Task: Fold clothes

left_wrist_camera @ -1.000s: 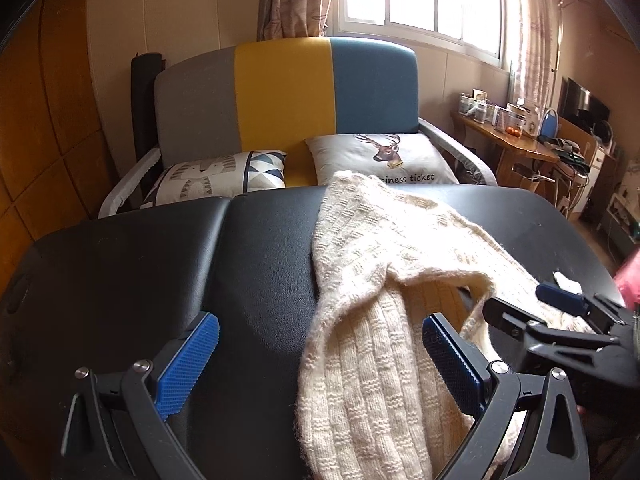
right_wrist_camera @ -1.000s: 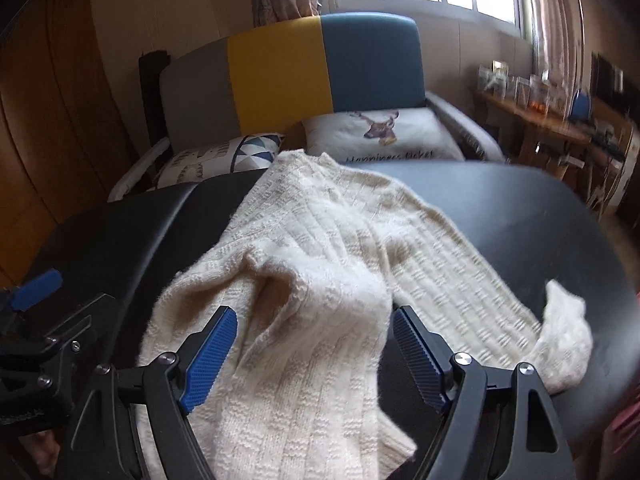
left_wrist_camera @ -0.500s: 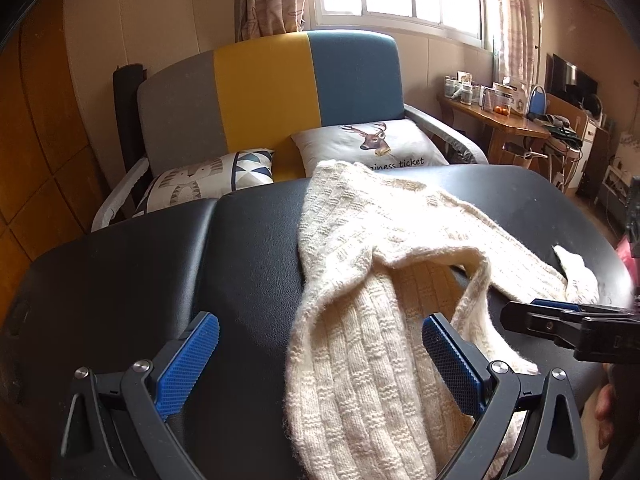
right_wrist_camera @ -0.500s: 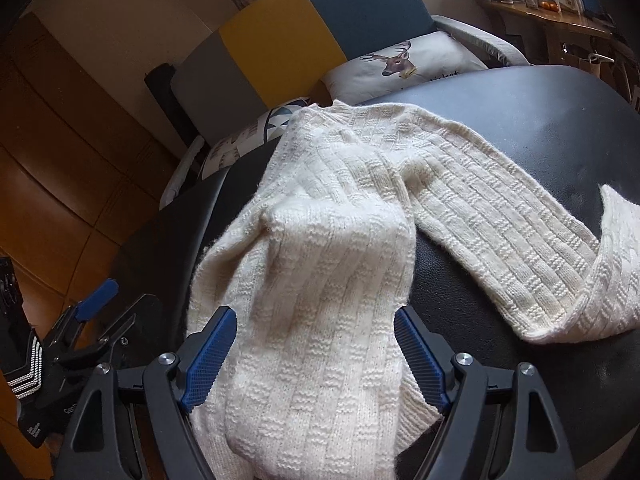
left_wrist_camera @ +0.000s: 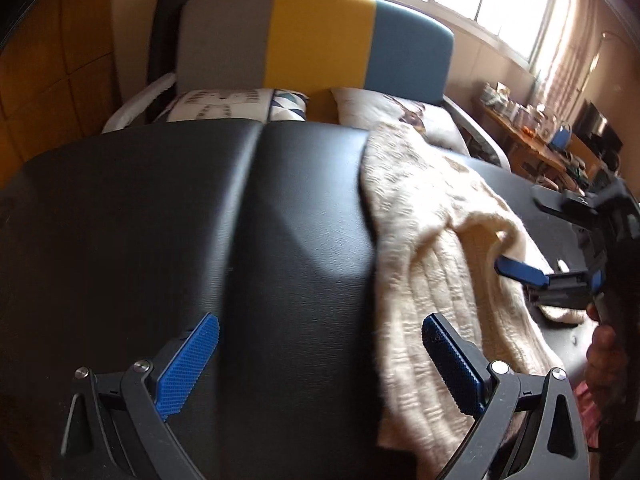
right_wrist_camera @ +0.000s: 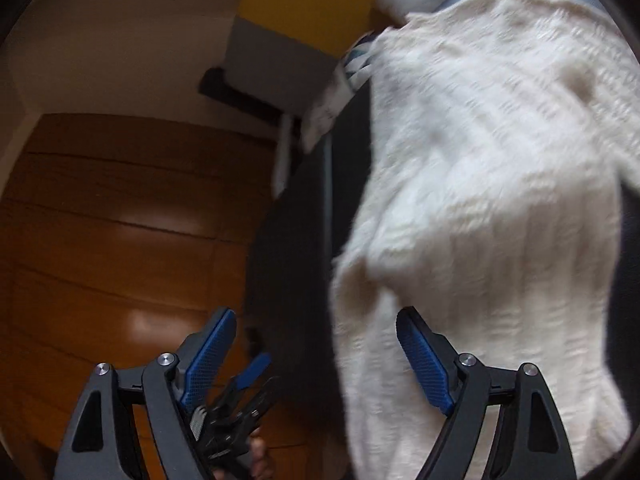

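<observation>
The left gripper has its blue-padded jaws spread wide with only the black padded leatherette table between them. Just outside its right jaw, touching the pad's outer side, lies the cream cable-knit sweater, stretching away along the table toward the far edge. The right gripper also has its jaws wide apart, gripping nothing; the sweater's near edge lies by its right jaw and the bulk extends ahead. Beyond the table stands a grey, yellow and blue panelled sofa with patterned cushions.
</observation>
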Demonstrator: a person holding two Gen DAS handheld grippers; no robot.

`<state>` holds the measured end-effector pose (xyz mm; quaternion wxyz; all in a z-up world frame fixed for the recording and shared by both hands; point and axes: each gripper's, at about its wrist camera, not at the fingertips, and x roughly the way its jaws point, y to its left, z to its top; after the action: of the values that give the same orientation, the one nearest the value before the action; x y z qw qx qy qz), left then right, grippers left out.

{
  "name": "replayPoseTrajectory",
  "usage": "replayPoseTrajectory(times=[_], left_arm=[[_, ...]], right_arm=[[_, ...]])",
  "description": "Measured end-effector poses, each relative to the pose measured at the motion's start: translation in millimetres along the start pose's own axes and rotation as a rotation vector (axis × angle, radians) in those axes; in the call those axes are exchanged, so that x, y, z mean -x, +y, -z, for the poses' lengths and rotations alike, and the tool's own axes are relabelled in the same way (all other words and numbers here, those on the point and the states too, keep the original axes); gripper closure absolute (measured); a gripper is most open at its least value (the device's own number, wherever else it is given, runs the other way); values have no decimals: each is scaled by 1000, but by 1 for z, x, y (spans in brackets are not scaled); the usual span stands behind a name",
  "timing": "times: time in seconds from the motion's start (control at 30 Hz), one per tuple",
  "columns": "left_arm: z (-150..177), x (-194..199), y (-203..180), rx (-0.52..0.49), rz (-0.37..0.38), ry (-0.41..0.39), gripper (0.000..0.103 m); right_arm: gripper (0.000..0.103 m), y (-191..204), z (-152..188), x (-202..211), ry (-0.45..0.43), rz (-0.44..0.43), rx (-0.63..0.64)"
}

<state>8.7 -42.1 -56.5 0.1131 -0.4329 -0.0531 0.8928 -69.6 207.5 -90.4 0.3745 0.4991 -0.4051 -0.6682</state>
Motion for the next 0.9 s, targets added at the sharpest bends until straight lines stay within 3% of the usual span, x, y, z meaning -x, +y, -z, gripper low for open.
replayPoseTrajectory(times=[0.1,0.2,0.27,0.4,0.57,0.9], left_arm=[[2,10,3,-11,30,-17,0],[3,20,7,-22,59,-33,0],[3,15,-25,-123,124,-15,0],[7,-14,-96,-305,209,81,0],[24,-30,-129,-343,270,181,0],[47,-2,-134,-471,277,134,1]], right_arm=[[18,2,16,18,-33,92,39],[18,-10,30,59,-120,249,61],[18,-23,42,86,-158,304,44],[18,-58,66,120,-169,323,-36],[18,-90,80,133,-171,135,-164],[15,-91,93,110,-47,-239,-263]])
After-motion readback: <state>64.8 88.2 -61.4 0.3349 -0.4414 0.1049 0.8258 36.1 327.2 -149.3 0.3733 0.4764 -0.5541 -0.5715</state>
